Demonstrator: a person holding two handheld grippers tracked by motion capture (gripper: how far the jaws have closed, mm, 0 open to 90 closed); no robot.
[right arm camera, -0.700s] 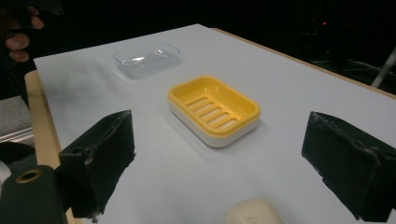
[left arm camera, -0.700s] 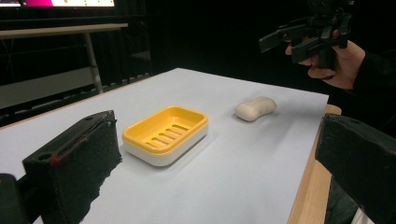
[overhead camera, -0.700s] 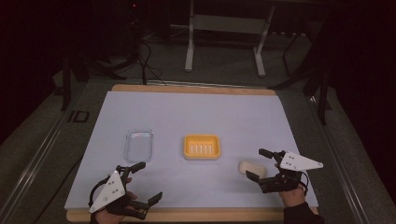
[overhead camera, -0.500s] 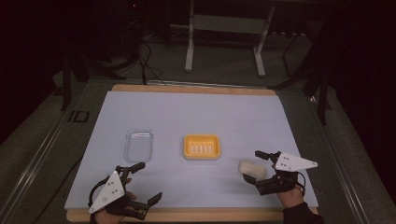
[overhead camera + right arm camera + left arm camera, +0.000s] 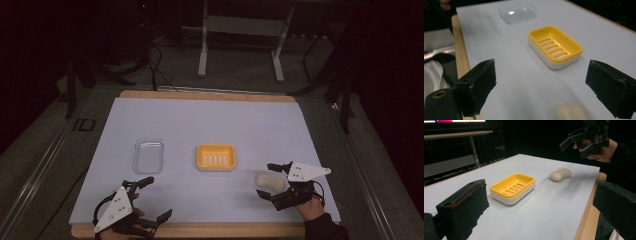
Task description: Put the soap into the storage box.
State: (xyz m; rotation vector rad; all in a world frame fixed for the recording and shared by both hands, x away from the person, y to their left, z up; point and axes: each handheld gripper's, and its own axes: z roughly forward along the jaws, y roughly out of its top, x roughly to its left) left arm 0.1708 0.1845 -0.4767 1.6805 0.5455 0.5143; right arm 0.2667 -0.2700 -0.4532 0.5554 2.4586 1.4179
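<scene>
High view: the soap bar (image 5: pixel 269 180) is seen lying flat on the counter (image 5: pixel 210 120), between the spread jaws of the right gripper (image 5: pixel 274 181) and just beside the yellow soap dish (image 5: pixel 216 157), apart from it; in the right gripper view the bar (image 5: pixel 572 111) sits low between the two black jaws and nearer to the jaw on the right of that view, so it is judged that a closing could meet the bar off its middle; the bar is rounded and probably smooth, therefore it may be squeezed out sideways or pushed toward the dish (image 5: pixel 555 46) instead of being held; if the gripper is lowered too far, the jaw tips may scrape the white sheet; if too little, only the upper curve would be caught. The right gripper is held wide open, low over the counter, with its jaws pointed toward the dish and the hand (image 5: pixel 311 205) behind it at the near edge. The left gripper (image 5: pixel 153 199) is also held wide open, with nothing in it, at the near left corner, well apart from the bar; the clear lid (image 5: pixel 149 155) lies farther in front of it.
</scene>
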